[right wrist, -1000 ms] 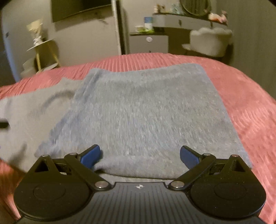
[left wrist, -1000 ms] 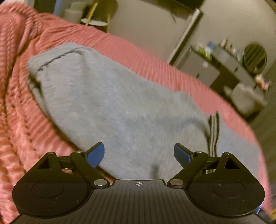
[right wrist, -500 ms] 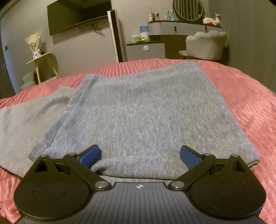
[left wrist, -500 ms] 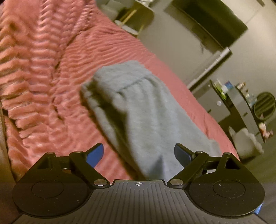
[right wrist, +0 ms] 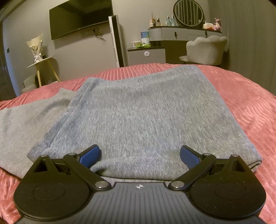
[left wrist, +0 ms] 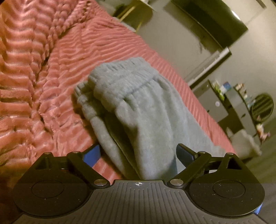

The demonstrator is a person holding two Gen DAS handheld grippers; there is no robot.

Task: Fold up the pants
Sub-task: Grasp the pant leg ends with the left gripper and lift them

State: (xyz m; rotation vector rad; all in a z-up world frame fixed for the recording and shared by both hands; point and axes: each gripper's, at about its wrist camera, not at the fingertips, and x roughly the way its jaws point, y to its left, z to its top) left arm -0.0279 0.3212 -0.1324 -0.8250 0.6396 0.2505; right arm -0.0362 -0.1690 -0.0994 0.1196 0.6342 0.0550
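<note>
Grey pants (left wrist: 138,110) lie on a pink ribbed bedspread (left wrist: 43,77). In the left wrist view their gathered elastic waistband (left wrist: 120,77) lies at the far end. My left gripper (left wrist: 138,153) is open, low over the pants, with the cloth running between its fingers. In the right wrist view the folded legs (right wrist: 146,112) lie flat with the hem at the near edge and a lower layer (right wrist: 25,120) showing at the left. My right gripper (right wrist: 139,155) is open, its blue pads on either side of the hem edge.
Beyond the bed stand a wall television (right wrist: 81,17), a white tower unit (right wrist: 117,41), a dresser with a round mirror (right wrist: 188,13), a pale chair (right wrist: 205,50) and a small side table with a bouquet (right wrist: 38,51). The bedspread is rumpled at the left (left wrist: 20,51).
My left gripper has swung left along the pants, bringing the waistband end into view and coming closer to it. My right gripper has dropped lower toward the hem.
</note>
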